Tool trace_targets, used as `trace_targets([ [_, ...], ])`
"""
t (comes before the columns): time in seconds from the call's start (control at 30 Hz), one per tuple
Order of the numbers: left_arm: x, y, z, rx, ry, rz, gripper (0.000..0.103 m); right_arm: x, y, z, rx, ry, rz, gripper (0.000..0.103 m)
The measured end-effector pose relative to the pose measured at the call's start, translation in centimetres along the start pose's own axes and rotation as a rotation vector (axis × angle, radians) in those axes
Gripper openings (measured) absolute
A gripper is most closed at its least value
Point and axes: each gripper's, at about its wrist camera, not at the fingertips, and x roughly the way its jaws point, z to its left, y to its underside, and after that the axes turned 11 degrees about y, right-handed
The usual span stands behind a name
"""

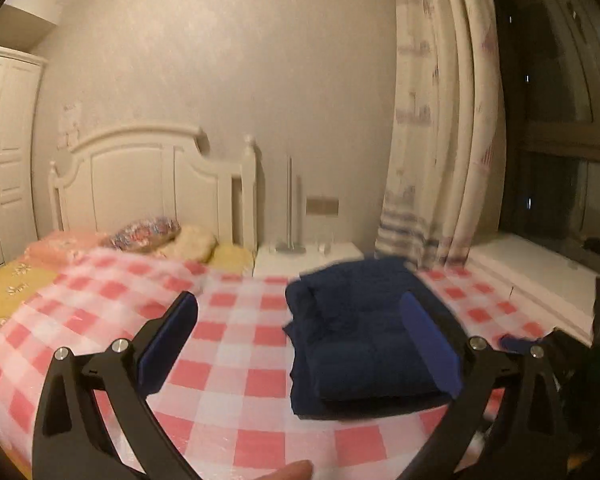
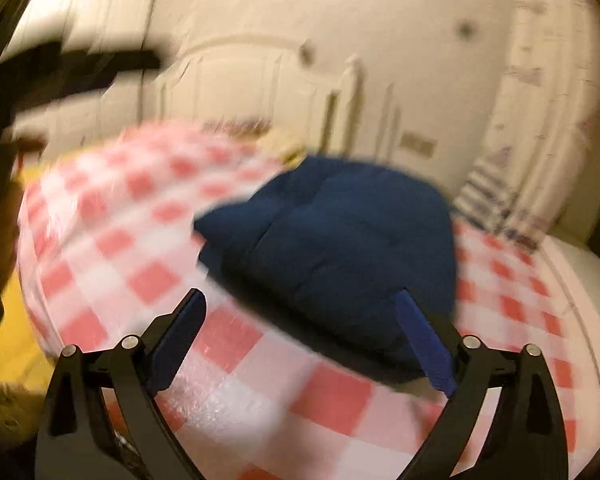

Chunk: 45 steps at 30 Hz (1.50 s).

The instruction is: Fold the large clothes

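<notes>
Right, both grippers are off the garment. Left gripper (image 1: 300, 336): jaws spread wide, nothing between the pads, black arms and blue pads framing the view above the bed. Right gripper (image 2: 302, 344): jaws also wide apart and empty; that view is heavily motion-blurred, so fine detail there is unreadable.

The dark blue garment (image 1: 364, 340) lies folded into a compact, roughly rectangular bundle on the pink-and-white checked cover (image 1: 228, 344) spread over the bed. In the left wrist view it sits right of centre, partly behind the right-hand blue pad; whether that pad touches the fabric I cannot tell. In the right wrist view the bundle (image 2: 340, 240) fills the middle, just ahead of the fingertips.

Further back: white headboard (image 1: 152, 184) against the wall, pillows (image 1: 148, 234) at its foot, yellow sheet (image 1: 12, 292) showing left of the cover. White nightstand (image 1: 308, 256) beside the bed, patterned curtain (image 1: 440, 120) to its right, dark window (image 1: 560, 100) beyond. White wardrobe (image 1: 4, 152) at far left. A fingertip (image 1: 292, 472) shows at the bottom edge.
</notes>
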Motion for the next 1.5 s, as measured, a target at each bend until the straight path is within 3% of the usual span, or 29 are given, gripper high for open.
trace_targets([
  [0.1, -1.2, -0.1, -0.8, -0.005, 0.002, 0.017, 0.101, -2.6, -1.4, -3.4, 0.161, 0.016, -0.025, 0.099],
  [0.2, -1.1, 0.5, -2.3, 0.022, 0.015, 0.06, 0.101, -4.1, -2.4, -5.3, 0.236, 0.039, -0.015, 0.099],
  [0.4, 1.5, 3.3, -4.2, 0.072, 0.008, 0.185, 0.101, -3.5, -1.0, -5.5, 0.228, 0.076, 0.036, 0.099],
  [0.57, 2.6, 4.6, -4.2, 0.045, 0.022, 0.236, 0.101, -3.0, -0.4, -4.9, 0.229, 0.088, 0.054, 0.099],
  [0.87, 2.0, 4.7, -4.0, 0.036, 0.01, 0.217, 0.101, -4.1, -0.9, -3.4, 0.18, 0.095, 0.003, 0.099],
  [1.5, 1.9, 5.0, -3.8, 0.042, -0.011, 0.213, 0.101, -3.9, -0.7, -2.4, 0.159, 0.074, 0.01, 0.099],
])
